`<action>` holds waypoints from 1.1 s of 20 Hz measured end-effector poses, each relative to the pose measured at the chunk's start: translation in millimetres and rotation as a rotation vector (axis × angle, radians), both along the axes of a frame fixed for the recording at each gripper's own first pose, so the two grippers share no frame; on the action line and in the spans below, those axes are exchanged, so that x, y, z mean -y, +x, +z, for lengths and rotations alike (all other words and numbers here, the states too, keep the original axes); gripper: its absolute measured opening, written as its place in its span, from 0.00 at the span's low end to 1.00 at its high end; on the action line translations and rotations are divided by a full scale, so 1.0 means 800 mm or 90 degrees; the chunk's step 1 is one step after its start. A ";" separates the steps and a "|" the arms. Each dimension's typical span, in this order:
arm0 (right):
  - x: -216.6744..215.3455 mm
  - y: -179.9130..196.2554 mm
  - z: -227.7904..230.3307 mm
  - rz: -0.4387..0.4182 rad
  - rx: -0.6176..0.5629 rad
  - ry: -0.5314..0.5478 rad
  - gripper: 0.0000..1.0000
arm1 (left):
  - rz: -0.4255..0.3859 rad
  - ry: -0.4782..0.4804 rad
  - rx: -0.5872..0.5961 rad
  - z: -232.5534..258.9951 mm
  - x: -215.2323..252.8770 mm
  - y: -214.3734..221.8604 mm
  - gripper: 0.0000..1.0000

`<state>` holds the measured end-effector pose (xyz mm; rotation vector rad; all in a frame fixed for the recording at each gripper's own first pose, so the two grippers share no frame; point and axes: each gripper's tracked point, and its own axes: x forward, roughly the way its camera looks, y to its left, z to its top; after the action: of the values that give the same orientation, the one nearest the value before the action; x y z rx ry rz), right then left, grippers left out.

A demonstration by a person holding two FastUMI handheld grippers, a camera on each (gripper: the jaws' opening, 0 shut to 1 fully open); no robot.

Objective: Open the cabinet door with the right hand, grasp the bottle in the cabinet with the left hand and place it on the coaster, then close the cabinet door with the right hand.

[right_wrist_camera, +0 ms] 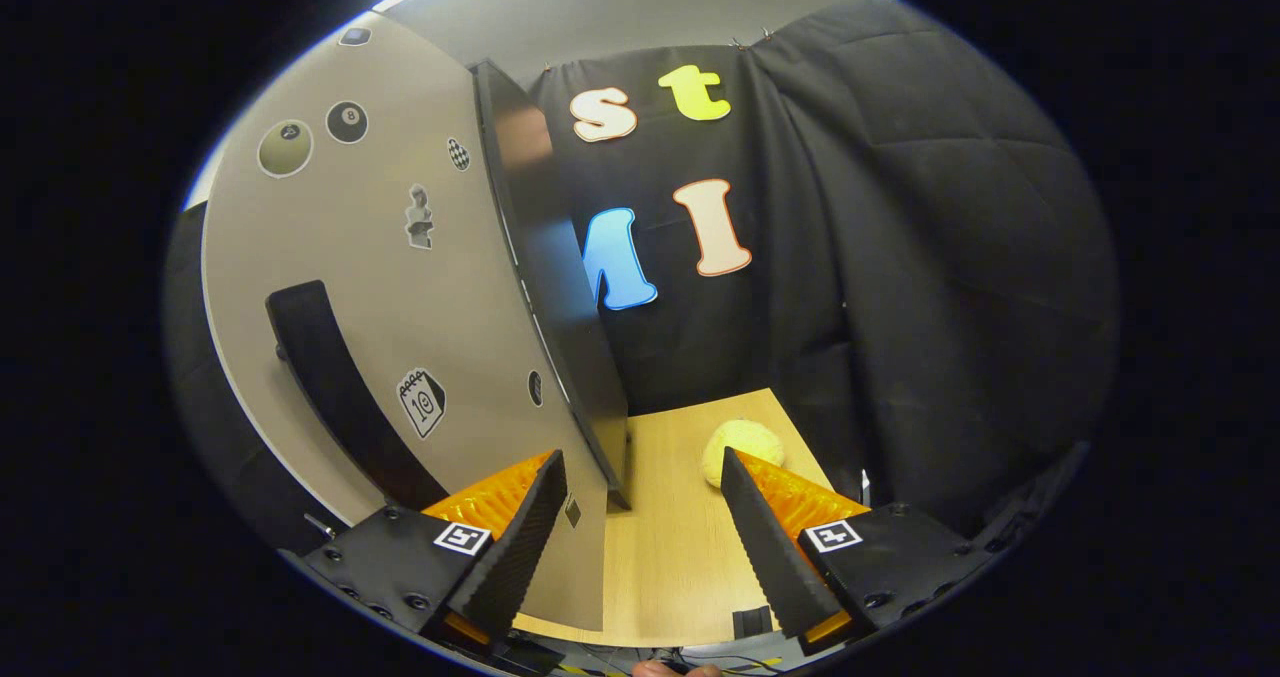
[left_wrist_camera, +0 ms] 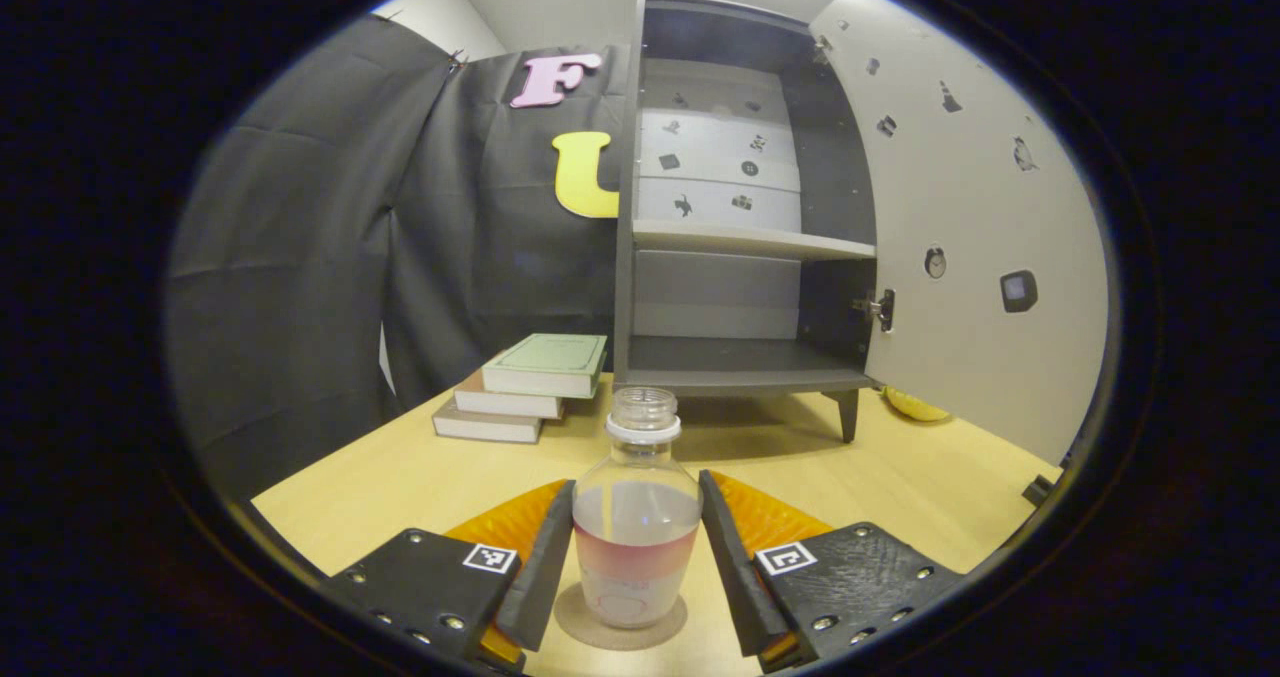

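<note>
- Your left hand-held gripper [left_wrist_camera: 637, 547] sits nearest: two black ribbed fingers backed by orange plastic, spread either side of the bottle [left_wrist_camera: 637, 517]; a narrow gap shows on each side, so they are apart, not clamped.
- The bottle is one clear, round-shouldered container with a threaded open neck and a white ring, holding pale liquid above a pink band. It stands upright on the one round, flat coaster [left_wrist_camera: 620, 625] on the pale wood-grain bench [left_wrist_camera: 420, 467].
- Behind it stands the dark grey cabinet [left_wrist_camera: 740, 247], boxy on short legs, with one light shelf board across its middle.
- The cabinet door [left_wrist_camera: 975, 247] is flat, light-coloured and swung wide open, dotted with small stickers; a metal hinge shows at its inner edge.
- Three books [left_wrist_camera: 525, 387] lie stacked at the left, the top one green-covered.
- Your right hand-held gripper [right_wrist_camera: 640, 527] has its fingers wide apart, empty, astride the door's edge near its long black handle [right_wrist_camera: 340, 397].
- One yellow, fuzzy rounded object [right_wrist_camera: 742, 449] rests on the bench beyond.
</note>
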<state>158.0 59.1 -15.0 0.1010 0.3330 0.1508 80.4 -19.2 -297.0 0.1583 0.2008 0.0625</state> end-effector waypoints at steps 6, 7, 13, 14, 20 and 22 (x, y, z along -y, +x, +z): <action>0.036 -0.006 -0.037 -0.066 -0.044 0.067 0.98 | -0.009 0.006 -0.004 -0.002 0.006 -0.017 0.72; 0.040 -0.008 -0.044 -0.074 -0.053 0.083 0.98 | -0.012 0.007 -0.008 -0.003 0.007 -0.018 0.70; 0.066 -0.014 -0.056 -0.115 -0.033 0.111 0.98 | -0.004 0.005 -0.018 -0.001 0.008 -0.014 0.73; 0.068 -0.015 -0.055 -0.116 -0.029 0.098 0.98 | 0.001 0.005 -0.020 0.000 0.006 -0.015 0.72; 0.071 -0.022 -0.054 -0.115 -0.014 0.076 0.98 | 0.008 0.000 0.006 0.039 0.004 -0.008 0.84; 0.072 -0.024 -0.057 -0.117 -0.015 0.082 0.98 | -0.008 -0.001 0.012 0.056 0.014 -0.003 0.84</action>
<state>138.8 1.7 -61.0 0.2598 0.3359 -0.0115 77.9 -30.7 -252.1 0.1567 0.1812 0.0514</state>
